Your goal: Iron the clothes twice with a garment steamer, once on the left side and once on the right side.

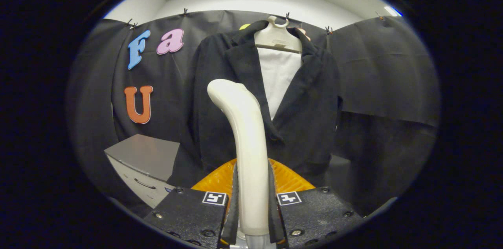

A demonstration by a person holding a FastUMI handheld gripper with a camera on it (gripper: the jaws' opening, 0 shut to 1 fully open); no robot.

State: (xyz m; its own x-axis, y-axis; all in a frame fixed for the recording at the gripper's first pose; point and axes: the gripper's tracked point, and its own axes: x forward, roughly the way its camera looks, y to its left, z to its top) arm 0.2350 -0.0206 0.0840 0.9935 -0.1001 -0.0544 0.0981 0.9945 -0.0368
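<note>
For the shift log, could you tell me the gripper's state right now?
Gripper: shut on the steamer handle, both fingers pressing its sides.

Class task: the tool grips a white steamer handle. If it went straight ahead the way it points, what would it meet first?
Probably the black jacket on its hanger, beyond the steamer clamped in the tool. Depth is unclear.
</note>
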